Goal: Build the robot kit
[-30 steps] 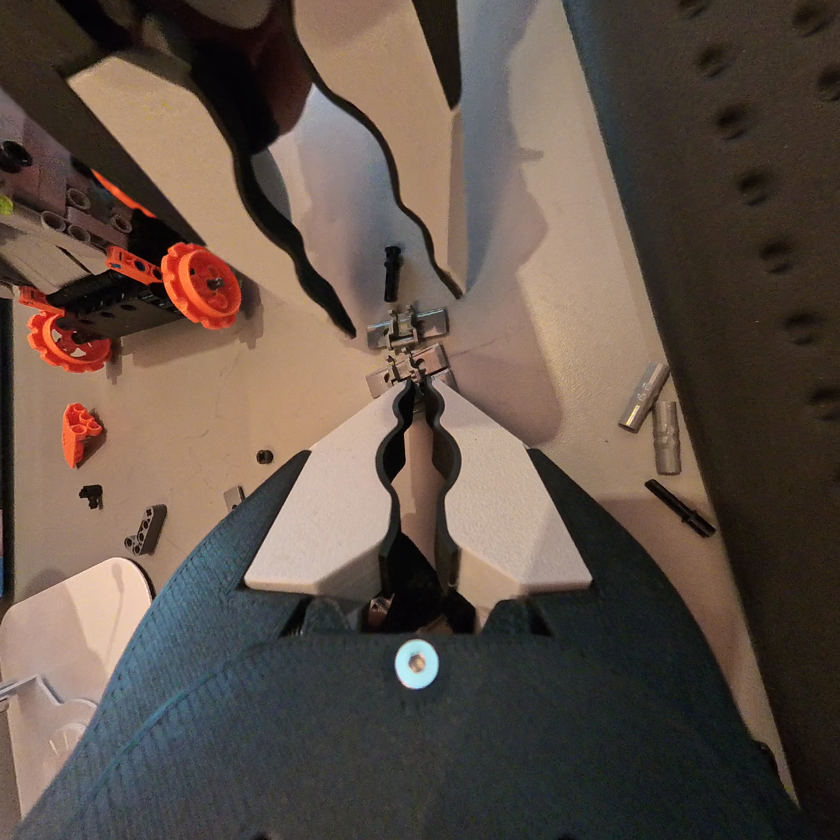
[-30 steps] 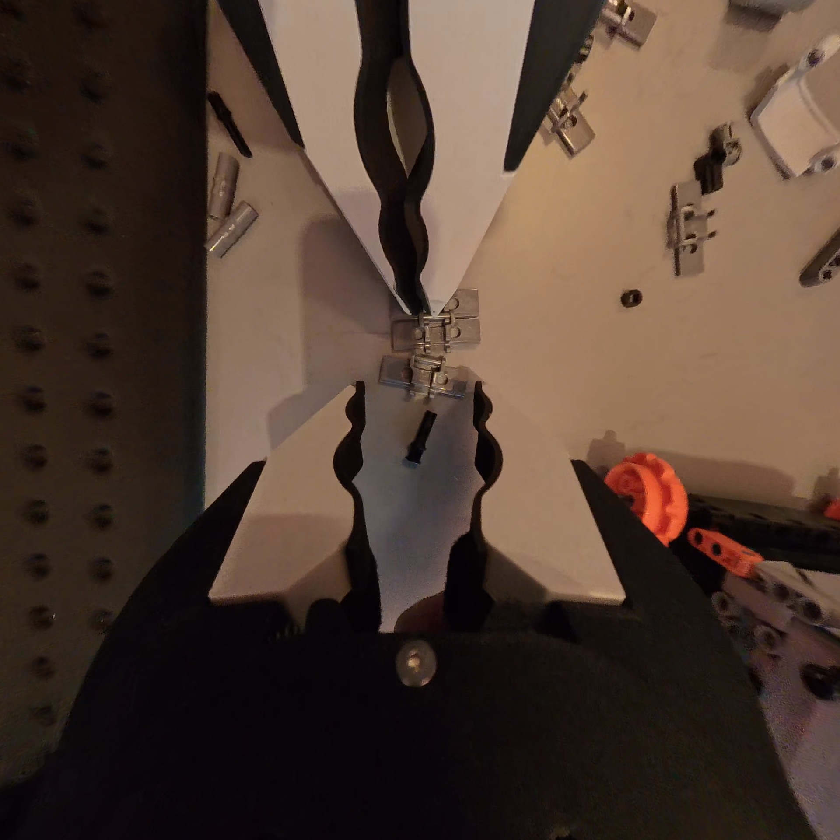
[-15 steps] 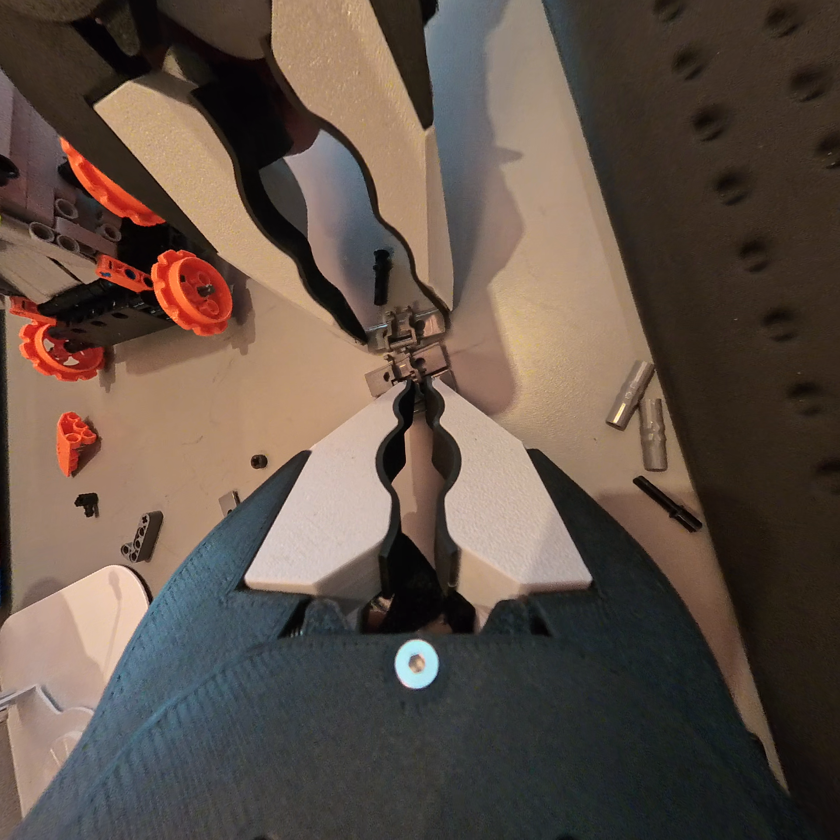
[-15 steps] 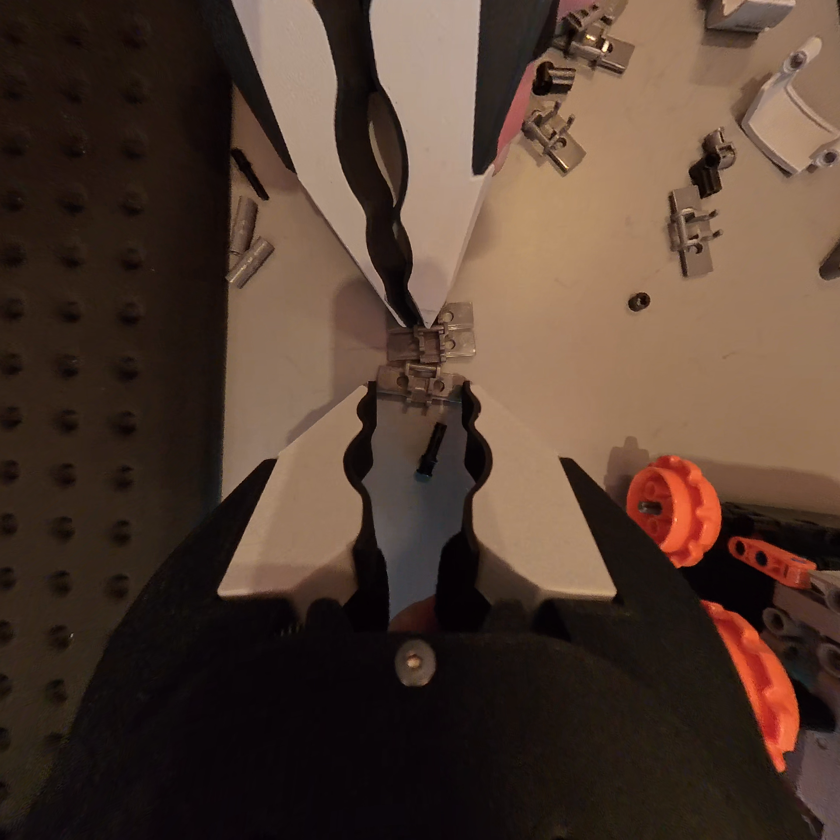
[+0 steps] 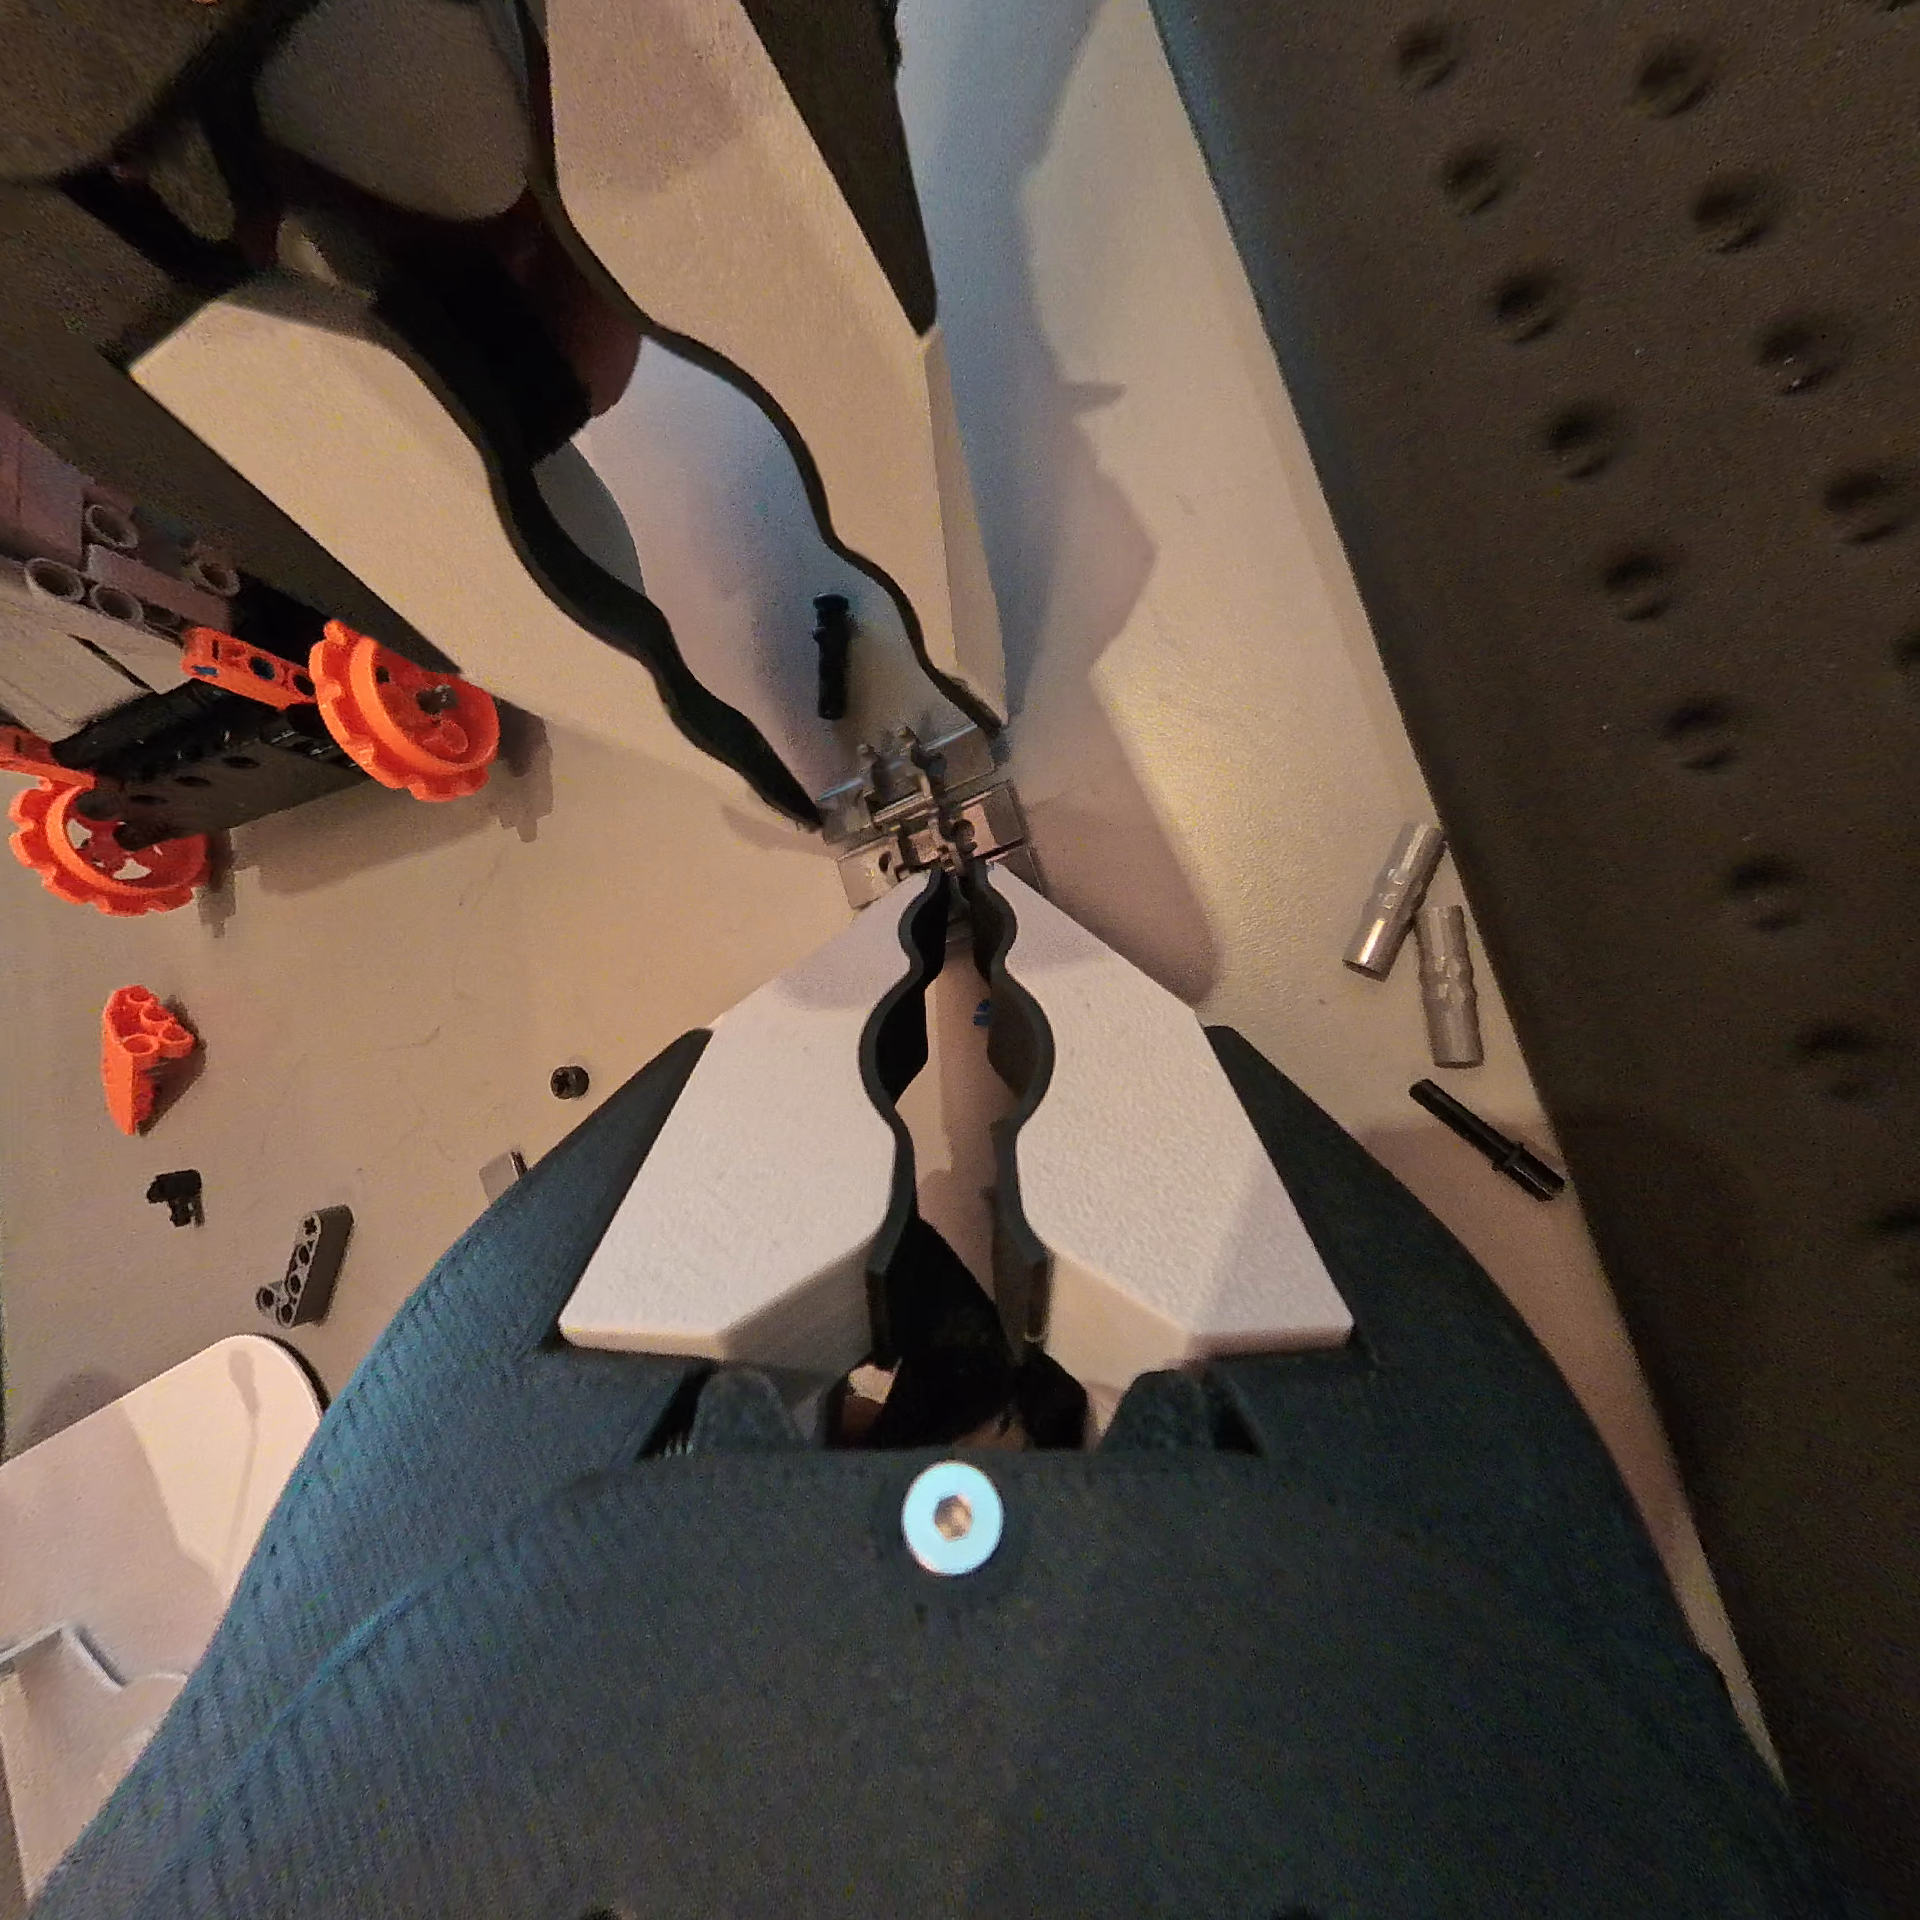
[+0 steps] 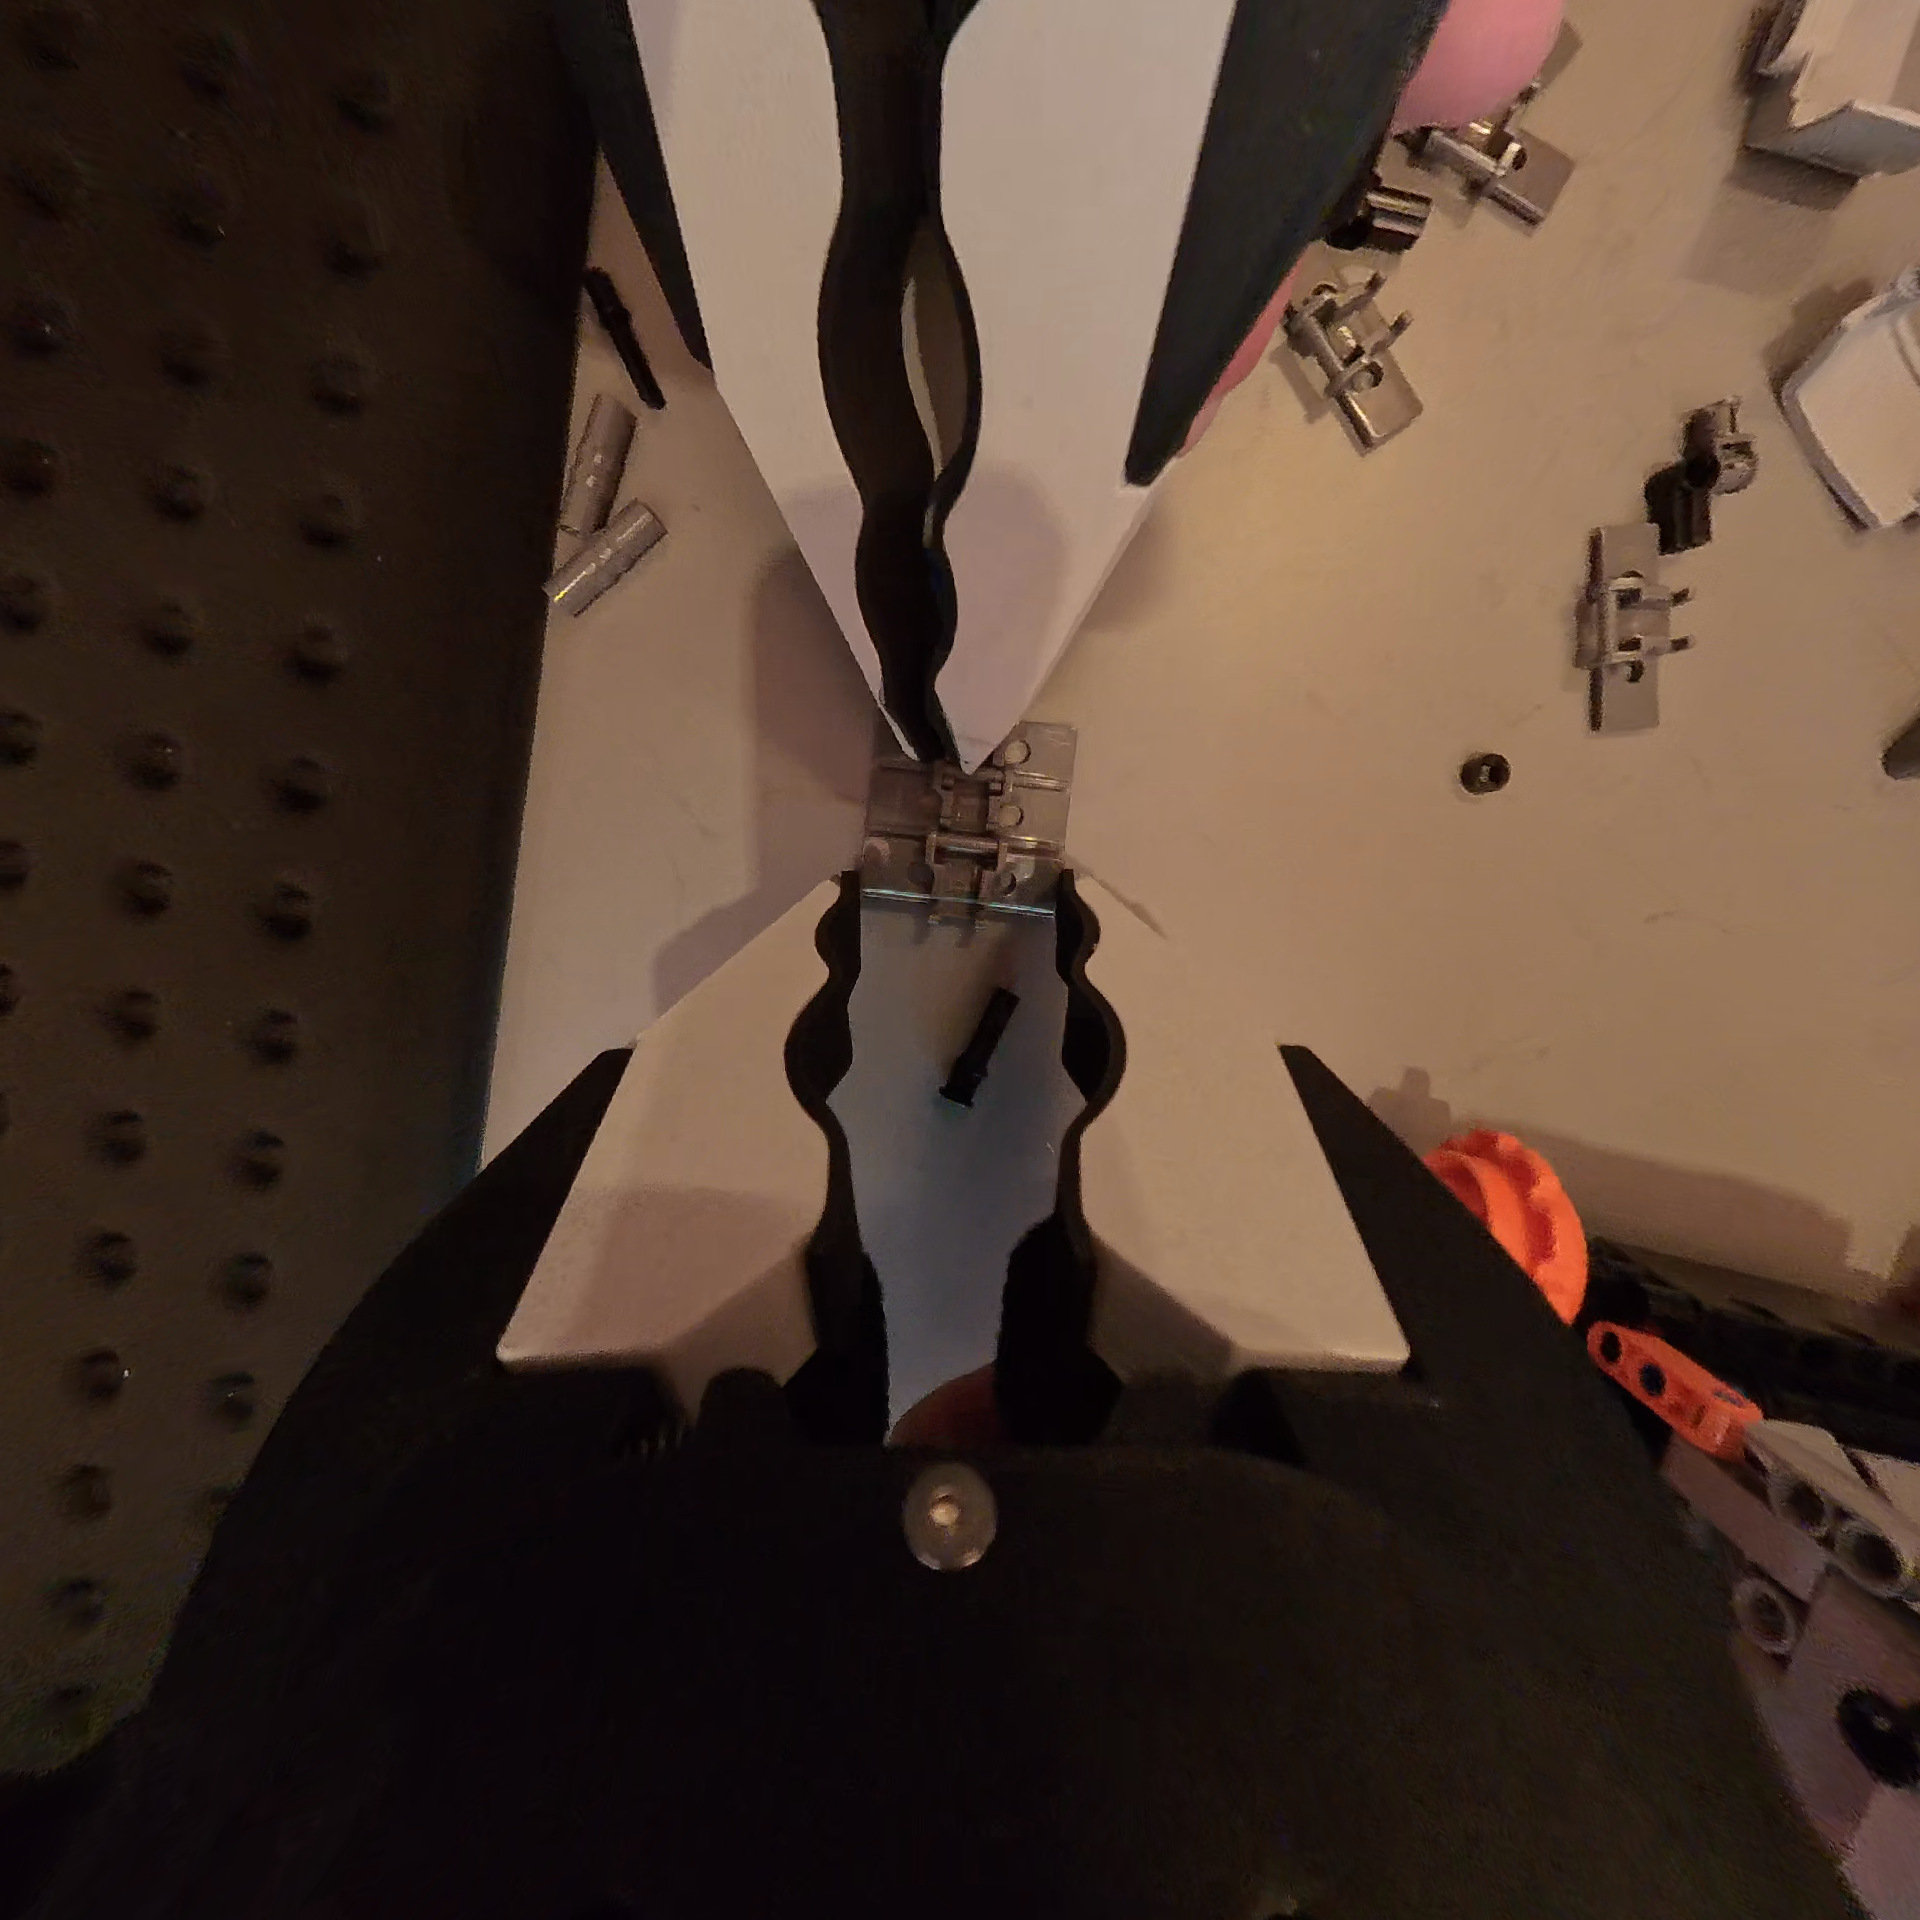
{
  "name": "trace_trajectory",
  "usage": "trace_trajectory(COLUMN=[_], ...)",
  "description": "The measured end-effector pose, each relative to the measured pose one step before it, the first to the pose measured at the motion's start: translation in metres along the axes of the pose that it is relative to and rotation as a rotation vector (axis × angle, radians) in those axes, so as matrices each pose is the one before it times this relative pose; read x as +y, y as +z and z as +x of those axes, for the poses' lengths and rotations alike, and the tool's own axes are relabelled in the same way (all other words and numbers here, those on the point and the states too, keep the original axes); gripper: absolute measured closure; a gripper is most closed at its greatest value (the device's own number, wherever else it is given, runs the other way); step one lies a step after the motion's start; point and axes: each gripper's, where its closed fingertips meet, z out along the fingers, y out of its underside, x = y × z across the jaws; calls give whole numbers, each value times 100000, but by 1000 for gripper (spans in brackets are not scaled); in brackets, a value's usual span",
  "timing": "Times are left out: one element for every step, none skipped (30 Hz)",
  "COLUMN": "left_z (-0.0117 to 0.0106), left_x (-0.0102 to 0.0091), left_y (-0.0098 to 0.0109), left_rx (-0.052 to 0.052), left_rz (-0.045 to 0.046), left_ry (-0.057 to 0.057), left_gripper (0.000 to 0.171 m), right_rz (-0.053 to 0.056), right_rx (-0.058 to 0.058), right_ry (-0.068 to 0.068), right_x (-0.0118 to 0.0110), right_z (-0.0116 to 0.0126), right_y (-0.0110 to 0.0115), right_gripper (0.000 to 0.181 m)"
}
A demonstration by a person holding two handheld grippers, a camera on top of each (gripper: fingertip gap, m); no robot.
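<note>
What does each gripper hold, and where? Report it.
Left gripper is shut on a grey link, pinching the middle of its edge. Right gripper's tips flank the ends of the second link; contact cannot be told.

Left gripper (image 5: pixel 958 883) clamped on grey track link (image 5: pixel 925 847); right gripper (image 5: pixel 894 758) straddles the adjoining link; black pin (image 5: pixel 829 655) just beyond.

pale tabletop (image 5: pixel 343 997), dark studded mat (image 5: pixel 1662 623), warm light
</note>
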Motion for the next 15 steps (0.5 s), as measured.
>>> trace_trajectory(left_z=[44,24,-4,6,-3,-13,-9,5,-13,-9,2,-22,1,8,7], left_x=[-29,-32,-5,-7,0,16,23,26,8,3,17,-1,7,3,-4], left_y=[-1,18,6,-5,-2,-8,-16,-22,-11,-5,-3,-6,2,-5,8], left_rx=[242,116,-89,-70,-41,-181,-234,-68,-180,-67,-53,-83,-65,14,78], left_rz=[160,147,21,-52,-44,-94,-237,-159,19,18,-89,-67,-18,17,42], left_ry=[2,-88,227,177,60,251,294,64,-1,81,107,12,89,-8,-130], left_gripper=[168,168,168,168,168,168,168,168,167,167,167,167,167,167,168], right_rz=[-357,-445,-370,-157,-149,-131,79,377,246,348,801,780,828,2411,3874], right_rx=[-560,-84,81,86,132,75,165,442,344,272,333,932,1592,1901,229], right_ry=[-603,-390,-242,-211,-72,91,-19,90,297,151,229,556,310,-209,6], right_x=[-32,-4,3,-8,-6,3,-5,-49,-18,-24,-65,-56,-57,-302,-592], right_z=[-102,-23,32,13,20,-10,-12,28,20,-10,7,116,193,172,-118], right_y=[112,85,36,-29,-19,-1,-22,-68,-129,-185,-212,-240,-326,-391,-315], right_gripper=[146,146,146,146,146,146,145,143,141,141,140,138,141,152,158])
